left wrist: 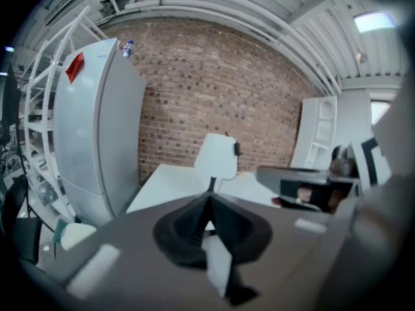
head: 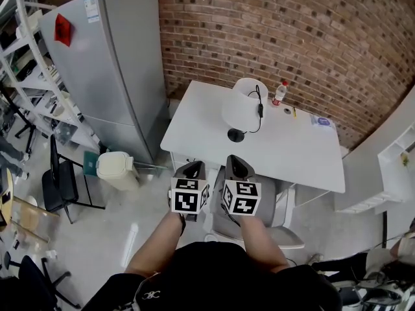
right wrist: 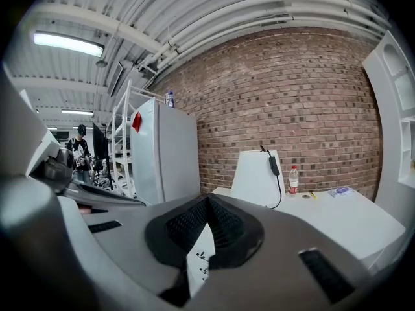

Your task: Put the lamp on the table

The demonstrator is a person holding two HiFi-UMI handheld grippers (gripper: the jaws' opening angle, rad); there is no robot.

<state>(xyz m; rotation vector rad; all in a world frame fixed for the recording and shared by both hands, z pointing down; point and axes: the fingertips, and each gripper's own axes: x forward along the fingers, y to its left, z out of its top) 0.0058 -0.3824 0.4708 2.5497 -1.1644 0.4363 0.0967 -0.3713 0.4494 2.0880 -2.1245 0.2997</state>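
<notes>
Lamp [head: 243, 105], white shade on a black base, stands upright on the white desk [head: 305, 161], on its left half, w/ the base nearer the near edge than the far one. A black cord w/ an inline switch hangs down the shade's right side. A red-capped bottle [head: 279, 93] stands by the desk's far edge, well apart from the lamp. Person stands short of the near edge, both tools held side by side close to the body and clear of the desk. L hand-held gripper [head: 193, 168] is clenched, pads meeting at the tips, nothing in it. R hand-held gripper [head: 237, 164] is likewise clenched and empty. A pale chair [head: 285, 219] sits under the near edge, below the tools. Off the desk's left edge: a grey fridge [head: 117, 63] against the brick wall [head: 292, 31], and a cream bin [head: 115, 167] on the floor.
</notes>
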